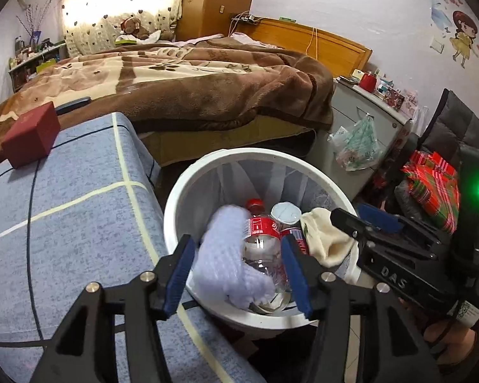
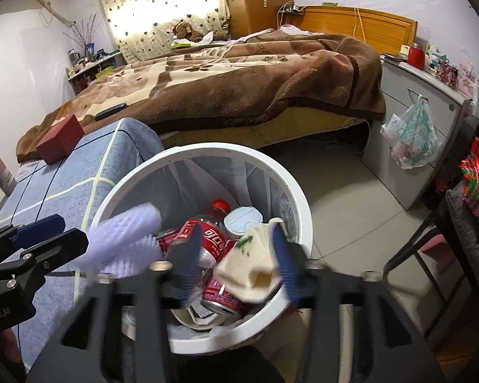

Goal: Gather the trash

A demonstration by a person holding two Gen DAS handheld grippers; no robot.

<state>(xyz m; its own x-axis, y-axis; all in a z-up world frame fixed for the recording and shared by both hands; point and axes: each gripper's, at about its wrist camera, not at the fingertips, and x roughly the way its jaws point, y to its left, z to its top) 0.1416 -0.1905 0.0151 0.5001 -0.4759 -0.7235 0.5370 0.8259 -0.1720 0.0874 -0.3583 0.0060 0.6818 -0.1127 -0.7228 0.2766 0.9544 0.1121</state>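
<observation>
We are holding both tools over the round white plastic trash bin [image 1: 175,210] that is standing on the floor beside the blue checked cloth surface [image 1: 64,223]. The left tool [image 1: 238,274] is spread wide with nothing between its blue pads; the lavender knitted sock [image 1: 226,255] is lying just past them, inside the bin and blurred, so we judge it is dropping in. The right tool [image 2: 236,255] is also released, and the cream-coloured sock [image 2: 255,261] is sitting between its pads, resting on the rubbish; we cannot tell if a pad is touching it.

Under the socks we are seeing a clear plastic bottle with red label and red cap [image 1: 260,233], a red drink can [image 2: 222,293] and a small round white lid [image 2: 242,220].

To do this step well, we are keeping both tools above the rim and pulling them straight back, so no pad is dragging a sock out again.

Farther away, a dark red square box [image 1: 32,138] is waiting on the cloth surface, near the brown blanket [image 1: 191,89] of the bed.
</observation>
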